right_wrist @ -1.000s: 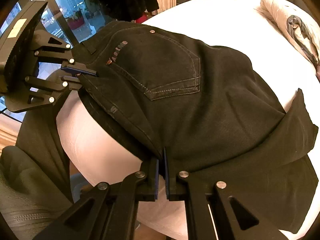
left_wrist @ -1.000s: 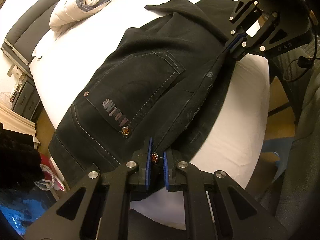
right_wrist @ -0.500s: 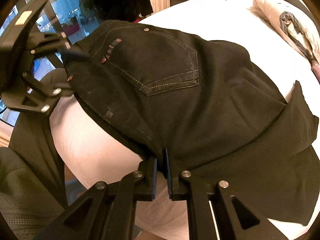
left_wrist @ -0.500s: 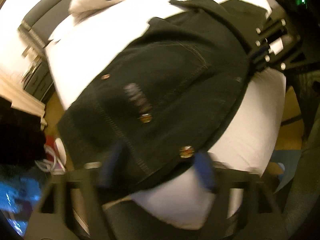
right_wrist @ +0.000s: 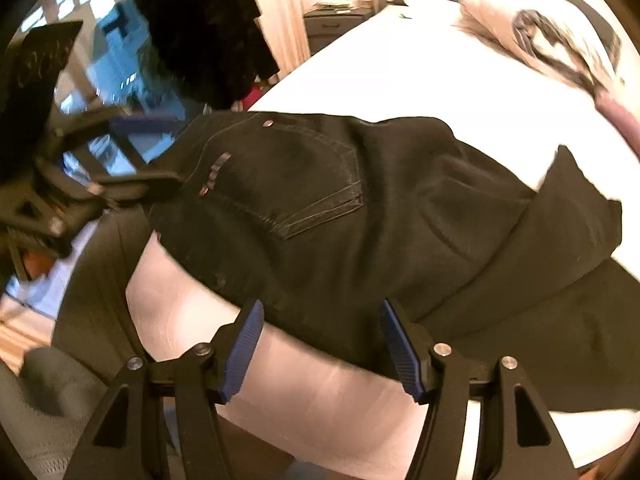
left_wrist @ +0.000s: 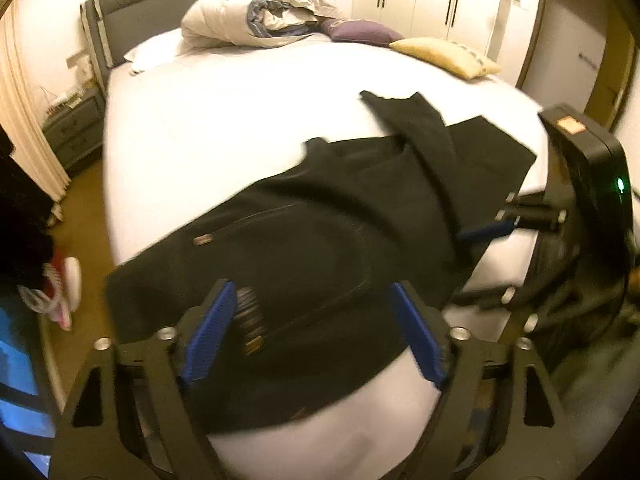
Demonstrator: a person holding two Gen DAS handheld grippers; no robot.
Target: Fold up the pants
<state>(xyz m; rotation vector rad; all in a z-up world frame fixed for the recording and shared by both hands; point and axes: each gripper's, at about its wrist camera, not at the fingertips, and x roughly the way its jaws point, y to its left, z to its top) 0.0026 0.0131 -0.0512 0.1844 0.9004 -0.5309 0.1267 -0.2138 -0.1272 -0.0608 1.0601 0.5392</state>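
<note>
Black pants (left_wrist: pixel 320 248) lie folded along the near edge of a white bed (left_wrist: pixel 240 92), back pocket up, also in the right wrist view (right_wrist: pixel 360 208). My left gripper (left_wrist: pixel 316 332) is open, its blue pads either side of the waistband end, holding nothing. My right gripper (right_wrist: pixel 322 344) is open just below the pants' near edge, holding nothing. Each gripper shows in the other's view: the right one (left_wrist: pixel 500 228) at the leg end, the left one (right_wrist: pixel 132 156) at the waistband.
A rumpled duvet (left_wrist: pixel 260 16), a purple cushion (left_wrist: pixel 360 32) and a yellow cushion (left_wrist: pixel 444 56) lie at the head of the bed. A nightstand (left_wrist: pixel 72 132) stands left. Dark clothing (right_wrist: pixel 204 32) hangs by the window. Shoes (left_wrist: pixel 60 288) lie on the floor.
Both grippers were shut on the pants' edge one second ago. Both have opened and let go. The left one has tilted up and pulled back; the pants rest on the bed.
</note>
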